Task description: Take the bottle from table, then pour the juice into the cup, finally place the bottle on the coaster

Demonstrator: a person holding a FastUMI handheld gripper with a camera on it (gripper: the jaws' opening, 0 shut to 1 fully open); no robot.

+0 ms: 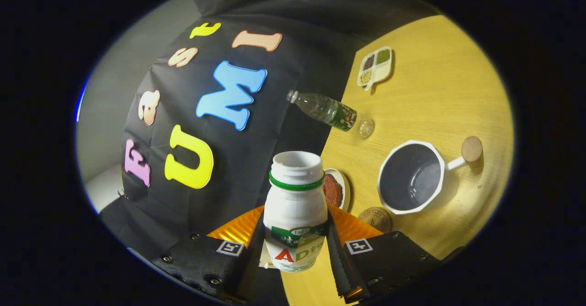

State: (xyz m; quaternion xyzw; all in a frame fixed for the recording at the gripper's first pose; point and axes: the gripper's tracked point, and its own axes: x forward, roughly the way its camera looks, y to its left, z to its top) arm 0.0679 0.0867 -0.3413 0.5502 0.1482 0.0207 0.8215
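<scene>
gripper (295, 246) was clamped on the white juice bottle (295, 214), both fingers pressing its sides at the label band. the bottle sat between the fingers, held up off the wooden table (439, 95), cap off, mouth open, green ring under the neck. label showed big letters "ad", the a red and the d green, with small script beside them too blurred to read; a green band above it carried small white print i couldn't make out. each finger carried a square black-and-white marker tag (230, 248).

the view was rolled, so the table ran as a tilted slab to the right of the bottle and the booth wall lay to its left; the gripper was tipped to one side with the bottle mouth pointing away from the camera.

white cup (411, 177) with an angular rim stood on the table right of the bottle, apart from it, dark inside with a sheen low in the bowl; can't tell if that was liquid. its handle ended in a round wooden knob (472, 149). round brown coaster (375, 218) lay just beside the cup's near side, stamped with ring text too small to read, nothing on it. small plate (336, 189) with dark red food sat just behind the bottle. beyond were a clear water bottle (327, 111) with a dark green label, print unreadable, and a white divided tray (376, 66) with four fillings.
</scene>
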